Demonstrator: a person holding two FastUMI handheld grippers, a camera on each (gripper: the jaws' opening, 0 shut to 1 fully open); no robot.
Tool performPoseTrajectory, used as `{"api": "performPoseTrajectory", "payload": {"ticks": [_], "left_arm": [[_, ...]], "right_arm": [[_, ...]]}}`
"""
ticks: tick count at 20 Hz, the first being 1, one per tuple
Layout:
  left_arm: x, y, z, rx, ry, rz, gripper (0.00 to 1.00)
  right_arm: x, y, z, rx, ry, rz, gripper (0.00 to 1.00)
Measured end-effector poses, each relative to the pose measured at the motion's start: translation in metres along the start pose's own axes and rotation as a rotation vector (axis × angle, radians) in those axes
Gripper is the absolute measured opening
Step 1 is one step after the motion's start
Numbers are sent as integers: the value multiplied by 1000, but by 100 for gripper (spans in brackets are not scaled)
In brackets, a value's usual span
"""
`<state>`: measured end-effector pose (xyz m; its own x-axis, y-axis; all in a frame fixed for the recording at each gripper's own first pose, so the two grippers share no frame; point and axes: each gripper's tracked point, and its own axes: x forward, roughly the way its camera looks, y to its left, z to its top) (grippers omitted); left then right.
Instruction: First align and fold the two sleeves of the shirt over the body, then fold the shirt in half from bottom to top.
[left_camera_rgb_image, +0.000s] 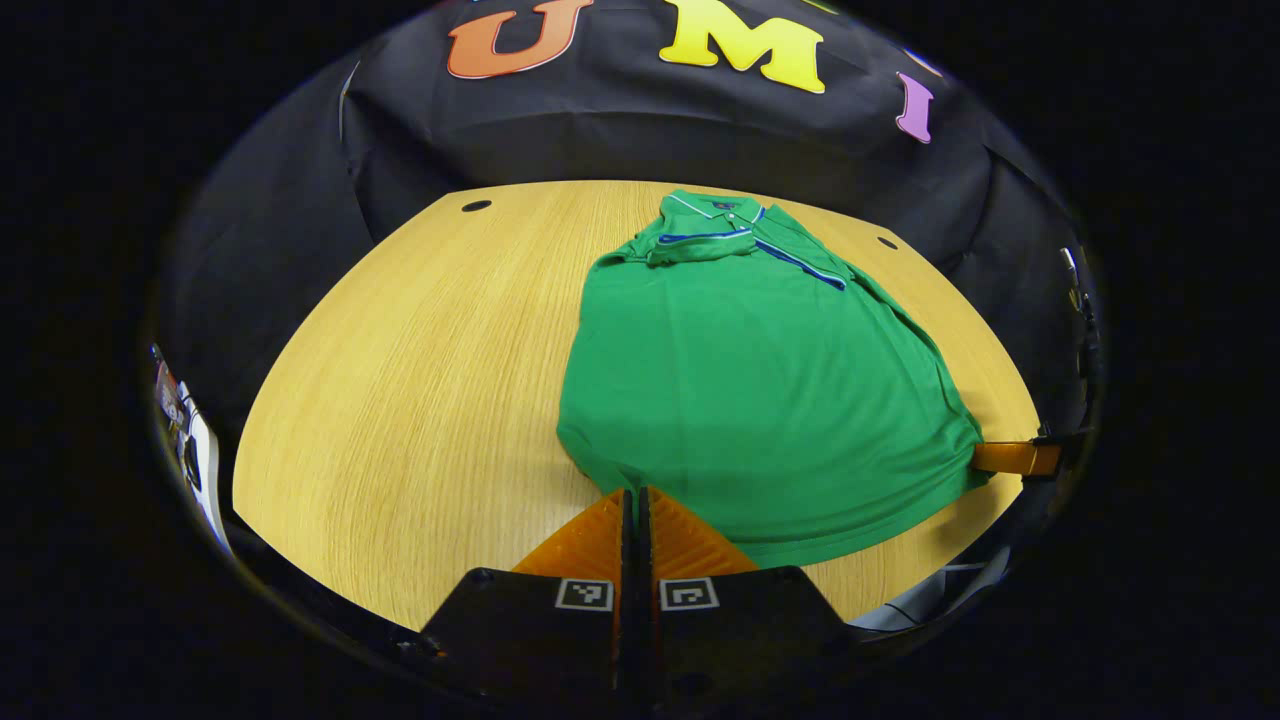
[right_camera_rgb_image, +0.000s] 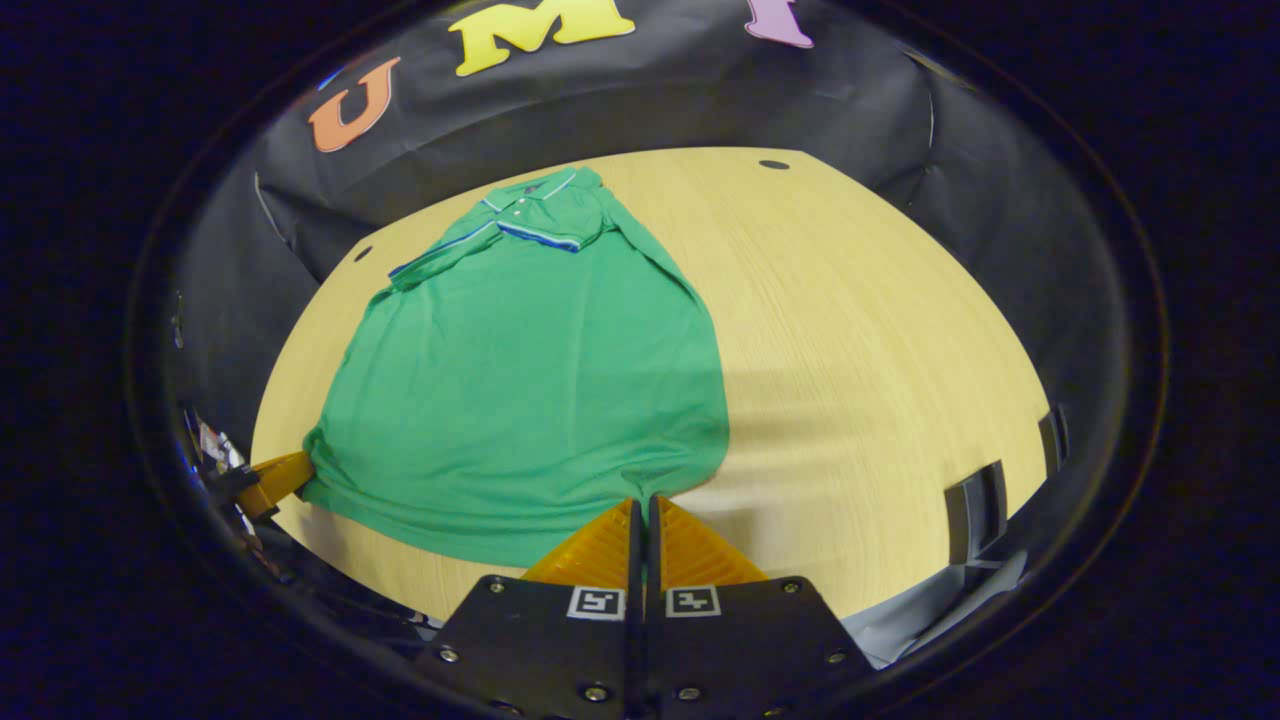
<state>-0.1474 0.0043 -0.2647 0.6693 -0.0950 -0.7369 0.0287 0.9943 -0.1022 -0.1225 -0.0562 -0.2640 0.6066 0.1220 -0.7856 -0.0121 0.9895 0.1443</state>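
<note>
Wooden table (left_camera_rgb_image: 420, 380), green shirt (left_camera_rgb_image: 760, 390), hem corners pinched in both jaws.

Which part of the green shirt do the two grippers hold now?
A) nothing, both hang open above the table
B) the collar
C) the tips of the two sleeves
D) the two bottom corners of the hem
D: the left gripper and the right gripper each pinch a hem corner of the shirt, while the sleeves lie folded near the collar.

Hand-held gripper (right_camera_rgb_image: 640, 510): black body (square markers, screws).
</note>
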Motion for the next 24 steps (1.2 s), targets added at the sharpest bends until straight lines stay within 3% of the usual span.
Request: {"api": "performPoseTrajectory", "payload": {"ticks": [3,24], "left_arm": [[5,0,15,69,-16,8,3],[64,0,122,293,-82,-31,3]], "right_arm": [[-1,3,17,-59,-22,-6,0],[36,28,141,-295,-124,-16,1]]}}
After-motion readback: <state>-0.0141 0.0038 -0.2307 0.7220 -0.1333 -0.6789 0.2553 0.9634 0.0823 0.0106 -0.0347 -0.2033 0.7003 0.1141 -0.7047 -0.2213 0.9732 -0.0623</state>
